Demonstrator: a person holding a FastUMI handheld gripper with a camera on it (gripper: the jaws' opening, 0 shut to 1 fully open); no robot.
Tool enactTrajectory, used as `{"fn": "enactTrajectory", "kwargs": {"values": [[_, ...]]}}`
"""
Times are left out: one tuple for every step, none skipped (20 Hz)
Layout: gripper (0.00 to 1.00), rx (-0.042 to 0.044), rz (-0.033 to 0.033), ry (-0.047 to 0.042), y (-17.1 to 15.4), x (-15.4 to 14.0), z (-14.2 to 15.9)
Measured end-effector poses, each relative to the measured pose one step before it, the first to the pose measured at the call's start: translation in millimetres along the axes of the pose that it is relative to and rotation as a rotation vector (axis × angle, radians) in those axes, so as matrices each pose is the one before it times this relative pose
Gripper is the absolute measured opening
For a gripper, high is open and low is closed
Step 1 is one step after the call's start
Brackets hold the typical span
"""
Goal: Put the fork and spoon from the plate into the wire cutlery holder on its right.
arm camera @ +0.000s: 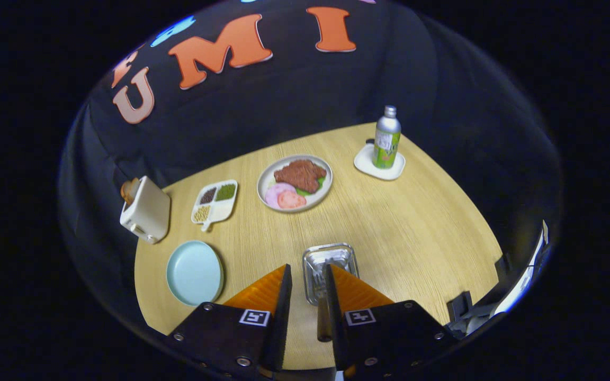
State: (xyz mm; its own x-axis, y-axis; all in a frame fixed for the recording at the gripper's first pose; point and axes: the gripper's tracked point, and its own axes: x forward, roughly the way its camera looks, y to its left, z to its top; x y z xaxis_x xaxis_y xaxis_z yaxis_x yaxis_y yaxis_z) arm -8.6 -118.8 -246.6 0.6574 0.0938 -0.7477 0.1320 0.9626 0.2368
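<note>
The wire cutlery holder (337, 254) stands on the wooden table just ahead of my fingertips, seen from above. A utensil with a brown handle (324, 320) hangs down into it, metal end inside the holder. The handle lies in the gap between my fingers, against the right finger (355, 293) and apart from the left finger (265, 291). My gripper (307, 268) is open above the holder's near side. The light blue plate (195, 272) sits to the left of the holder, its face bare.
Beyond the holder are a plate of food (315, 198), a white divided tray of beans (223, 211) and a white toaster with bread (145, 211). A bottle (387, 137) stands on a white coaster at the far right. Dark equipment (461, 306) sits by the table's right edge.
</note>
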Motion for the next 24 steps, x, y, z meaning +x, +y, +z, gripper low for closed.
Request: {"fn": "enactTrajectory", "kwargs": {"values": [[0.44,-0.01311,0.0062,-0.06991,3.23,-3.61,17.28],[0.52,-0.01938,-0.00555,-0.07284,0.57,-5.0,19.04],[0.59,-0.02393,-0.01195,-0.0854,0.5,-4.91,21.69],[0.66,-0.02391,-0.01242,-0.08281,-0.01,-3.29,24.54],[0.76,-0.02076,-0.00844,-0.07268,0.26,-8.59,19.87],[0.79,-0.01622,-0.00195,-0.07116,1.71,-5.27,20.56],[0.85,-0.01467,0.00119,-0.06725,2.77,-3.79,19.8],[0.87,-0.01433,0.00308,-0.0607,3.98,-4.31,19.12],[0.9,-0.01523,0.00528,-0.06138,3.84,-6.09,15.43],[0.91,-0.01563,0.00121,-0.07108,2.78,-2.54,18.74],[0.93,-0.0125,0.00914,-0.06681,4.13,-2.09,16.26],[0.93,-0.0072,0.00826,-0.05064,3.82,-2.09,13.97],[0.93,-0.00668,0.00839,-0.03779,3.48,-2.19,9.62],[0.93,-0.00387,0.0029,-0.01688,1.72,-0.94,5.68],[0.93,-0.0027,0.00326,-0.0073,1.15,0.08,2.37],[0.93,-0.00024,0.00352,-0.00411,2.28,-0.91,2.04],[0.93,0.00253,0.00287,-0.00358,3.21,0.23,2.56],[0.93,0.00339,0.00158,-0.00504,1.09,-0.8,2.26],[0.93,0.00446,0.00438,-0.00767,1.42,0.35,2.64],[0.93,0.00145,0.00698,-0.00977,1.95,0.3,3.37],[0.93,0.00039,0.00736,-0.00736,2.08,0.28,1.8],[0.93,-0.00454,0.0069,-0.00204,1.76,-0.65,1.88],[0.93,-0.01041,0.00059,-0.00332,-0.18,-0.19,1.39],[0.93,-0.01246,-0.00445,-0.00686,-1.48,-0.29,2.75]]}}
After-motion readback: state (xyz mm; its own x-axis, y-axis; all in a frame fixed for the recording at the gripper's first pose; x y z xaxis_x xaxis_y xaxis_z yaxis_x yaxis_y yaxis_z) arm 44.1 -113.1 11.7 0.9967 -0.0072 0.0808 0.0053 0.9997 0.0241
